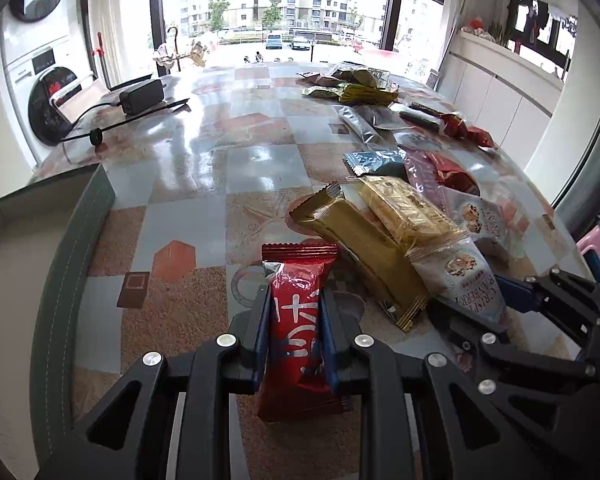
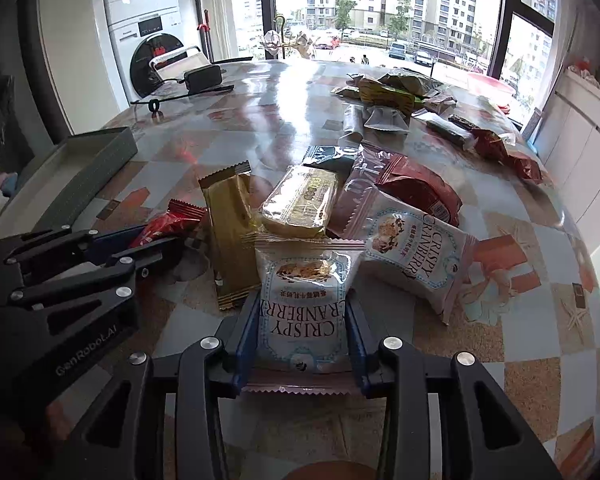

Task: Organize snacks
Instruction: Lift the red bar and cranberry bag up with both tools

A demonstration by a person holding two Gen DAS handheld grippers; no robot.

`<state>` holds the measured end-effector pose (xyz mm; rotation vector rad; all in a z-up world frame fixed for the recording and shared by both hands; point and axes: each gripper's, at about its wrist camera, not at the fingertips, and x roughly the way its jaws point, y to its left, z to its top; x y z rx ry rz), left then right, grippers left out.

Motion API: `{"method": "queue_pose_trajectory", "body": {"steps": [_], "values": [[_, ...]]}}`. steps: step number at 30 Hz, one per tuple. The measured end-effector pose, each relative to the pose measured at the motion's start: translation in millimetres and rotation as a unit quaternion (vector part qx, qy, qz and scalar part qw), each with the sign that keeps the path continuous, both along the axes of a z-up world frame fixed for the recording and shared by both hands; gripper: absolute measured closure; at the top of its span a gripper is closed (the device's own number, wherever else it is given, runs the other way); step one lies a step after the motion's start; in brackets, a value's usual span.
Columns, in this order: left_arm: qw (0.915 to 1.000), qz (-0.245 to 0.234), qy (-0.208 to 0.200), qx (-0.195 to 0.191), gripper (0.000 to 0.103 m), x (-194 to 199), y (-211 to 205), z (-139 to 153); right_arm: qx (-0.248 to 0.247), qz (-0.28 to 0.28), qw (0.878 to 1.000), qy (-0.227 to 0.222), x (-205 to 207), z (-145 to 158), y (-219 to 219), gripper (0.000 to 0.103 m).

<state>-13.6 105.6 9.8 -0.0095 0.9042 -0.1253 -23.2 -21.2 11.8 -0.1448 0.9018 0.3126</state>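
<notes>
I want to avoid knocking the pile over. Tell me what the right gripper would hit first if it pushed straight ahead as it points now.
Probably the yellow biscuit pack, lying just past the Crispy Cranberry packet that the right gripper holds. The gold wrapper sits close on its left. Depth is hard to judge.

Left tongs (image 1: pixel 296 320) clamped; right tongs (image 2: pixel 303 324) clamped.

Your left gripper (image 1: pixel 295 322) covers the middle of the red packet (image 1: pixel 296 280), so its white print can't be read whole. The grey tray (image 1: pixel 82 216) at near left runs off the frame edge. Far-side wrappers (image 2: pixel 384 88) by the window are too small and glare-washed for you to tell labels.
</notes>
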Motion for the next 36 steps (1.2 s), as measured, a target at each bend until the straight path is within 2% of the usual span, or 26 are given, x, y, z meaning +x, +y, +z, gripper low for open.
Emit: {"method": "queue_pose_trajectory", "body": {"steps": [9,14,25,30,36], "values": [[0.9999,0.000,-0.001,0.012,0.078,0,-4,0,-0.006,-0.001,1.000,-0.001,-1,0,0,0.061],[0.9991,0.002,-0.003,0.042,0.074,-1,-12,-1,-0.007,-0.002,1.000,-0.002,-2,0,1,0.060],[0.9996,0.000,-0.002,0.027,0.074,-2,-7,-1,-0.006,-0.003,1.000,-0.001,-2,0,1,0.060],[0.9997,0.001,-0.002,0.026,0.080,-2,-6,0,-0.005,-0.003,1.000,0.000,-2,0,1,0.060],[0.9997,-0.002,-0.002,0.023,0.081,-3,-6,0,-0.005,-0.004,1.000,0.000,-2,0,1,0.060]]}}
